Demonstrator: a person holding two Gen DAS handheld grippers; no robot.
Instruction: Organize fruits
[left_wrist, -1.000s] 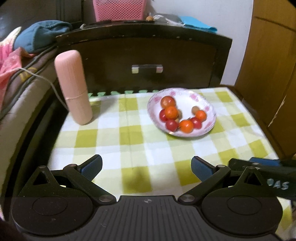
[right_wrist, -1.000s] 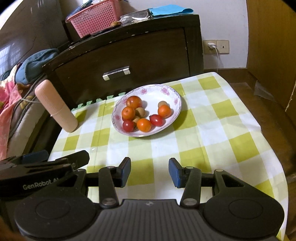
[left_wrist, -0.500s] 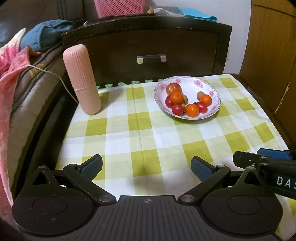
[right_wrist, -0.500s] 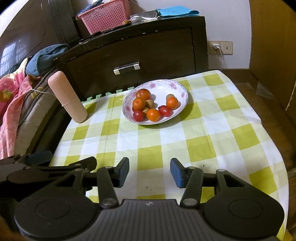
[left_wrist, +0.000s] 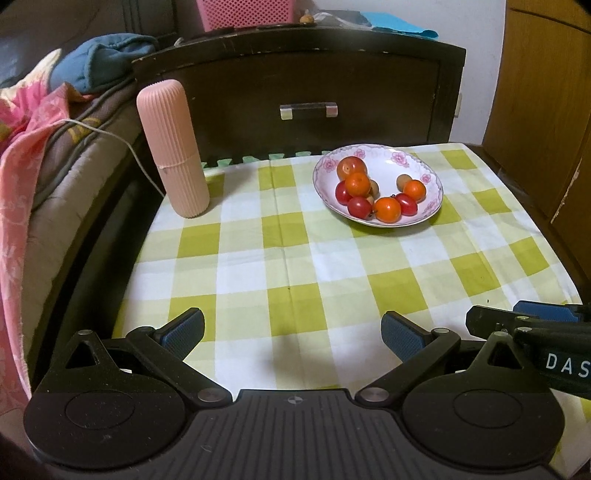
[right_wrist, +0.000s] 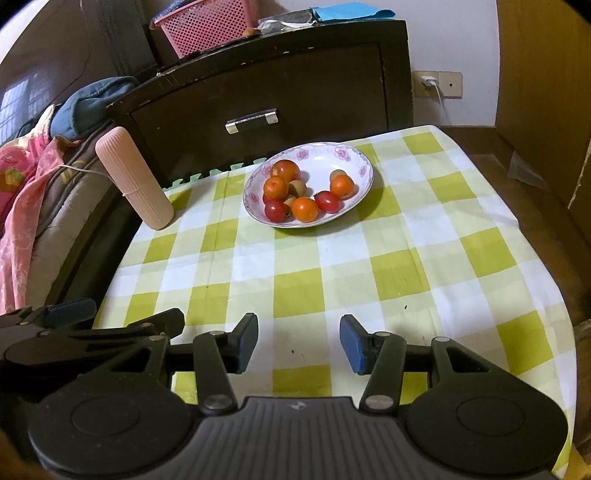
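A white plate with pink flowers (left_wrist: 391, 157) (right_wrist: 354, 158) sits at the far side of the checked tablecloth. It holds several small fruits: orange ones (left_wrist: 387, 209) (right_wrist: 304, 209), red cherry tomatoes (left_wrist: 359, 206) (right_wrist: 327, 201) and small brown ones (left_wrist: 403, 181). My left gripper (left_wrist: 291, 330) is open and empty over the near edge of the cloth, far from the plate. My right gripper (right_wrist: 298, 341) is open and empty, also near the front edge. Each gripper shows at the side of the other's view.
A tall pink ribbed cylinder (left_wrist: 171, 147) (right_wrist: 133, 177) stands at the cloth's far left corner. A dark wooden cabinet (left_wrist: 314, 85) with a drawer handle stands behind the table, a pink basket (right_wrist: 207, 26) on top. Bedding (left_wrist: 22, 155) lies left, wooden panels right.
Both grippers have drawn back and up from the plate, so it looks smaller and farther. Both stay open and empty. The fruits have not moved.
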